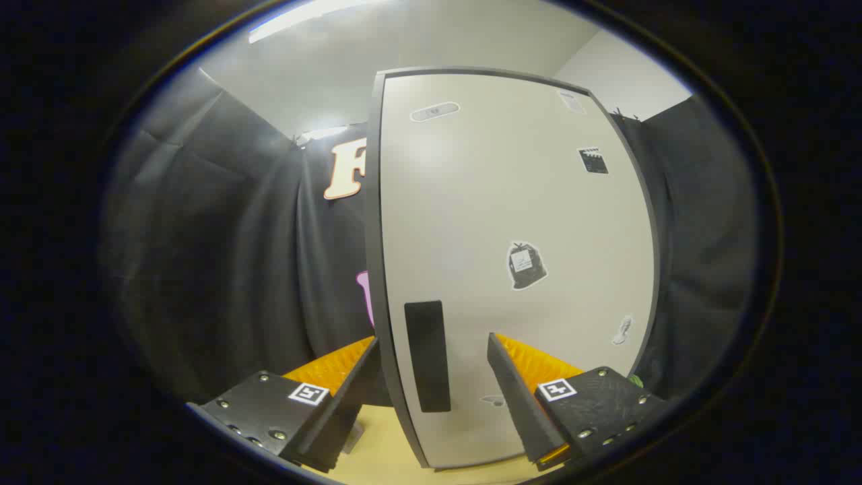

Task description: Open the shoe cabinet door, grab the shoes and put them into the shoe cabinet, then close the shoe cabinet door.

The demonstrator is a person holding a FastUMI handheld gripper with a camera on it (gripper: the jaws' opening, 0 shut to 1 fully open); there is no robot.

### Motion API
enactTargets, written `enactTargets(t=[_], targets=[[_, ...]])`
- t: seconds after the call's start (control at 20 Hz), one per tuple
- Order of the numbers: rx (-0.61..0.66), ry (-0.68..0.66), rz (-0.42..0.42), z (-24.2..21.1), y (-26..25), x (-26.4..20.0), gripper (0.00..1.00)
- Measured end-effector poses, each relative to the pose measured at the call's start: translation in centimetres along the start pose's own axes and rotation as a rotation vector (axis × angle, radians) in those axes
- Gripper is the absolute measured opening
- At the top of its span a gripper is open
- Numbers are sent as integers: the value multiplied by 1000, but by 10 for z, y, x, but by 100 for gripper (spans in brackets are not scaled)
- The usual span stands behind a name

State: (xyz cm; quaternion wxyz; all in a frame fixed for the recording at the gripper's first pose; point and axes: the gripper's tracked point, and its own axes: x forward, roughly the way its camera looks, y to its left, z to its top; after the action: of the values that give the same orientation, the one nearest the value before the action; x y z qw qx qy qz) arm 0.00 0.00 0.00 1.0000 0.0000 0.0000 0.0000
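The shoe cabinet's white door (512, 202) stands tall just ahead of me, framed by a dark edge (374, 222) and dotted with small stickers. Its black rectangular handle (427, 364) sits low, close to the door's left edge. My gripper (432, 340) is open, and the handle and that left edge lie in the gap between its two fingers. The left finger (350, 384) is on the outer side of the edge, while the right finger (515, 391) is in front of the door's face. Neither finger presses on anything. I cannot tell whether the door is ajar.
Black cloth walls (222, 256) hang on both sides of the cabinet. A pale wooden surface (384, 451) shows beneath the fingers at the cabinet's foot. A small green thing (636, 380) peeks out by the door's lower right corner.
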Motion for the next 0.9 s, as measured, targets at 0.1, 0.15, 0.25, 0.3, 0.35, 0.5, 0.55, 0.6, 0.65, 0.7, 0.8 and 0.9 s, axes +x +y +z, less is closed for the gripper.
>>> enactTargets(t=[0.1, 0.15, 0.25, 0.3, 0.35, 0.5, 0.55, 0.6, 0.65, 0.7, 0.8, 0.9], targets=[[-4, 5, -1, -2, 1, 3, 97], [-4, 6, -2, -2, 1, 4, 97], [-2, 7, -4, -3, 1, 6, 97], [-2, 8, -5, -3, 1, 7, 97], [-1, 8, -5, -3, 1, 8, 97], [3, 13, -6, -5, 0, 11, 97], [4, 16, -7, -5, -1, 12, 97], [4, 19, -5, -6, -1, 13, 97], [4, 21, -4, -7, -1, 15, 97], [3, 24, -5, -9, -2, 17, 97], [3, 35, 5, -13, -1, 22, 96], [6, 52, 14, -19, 0, 26, 87]])
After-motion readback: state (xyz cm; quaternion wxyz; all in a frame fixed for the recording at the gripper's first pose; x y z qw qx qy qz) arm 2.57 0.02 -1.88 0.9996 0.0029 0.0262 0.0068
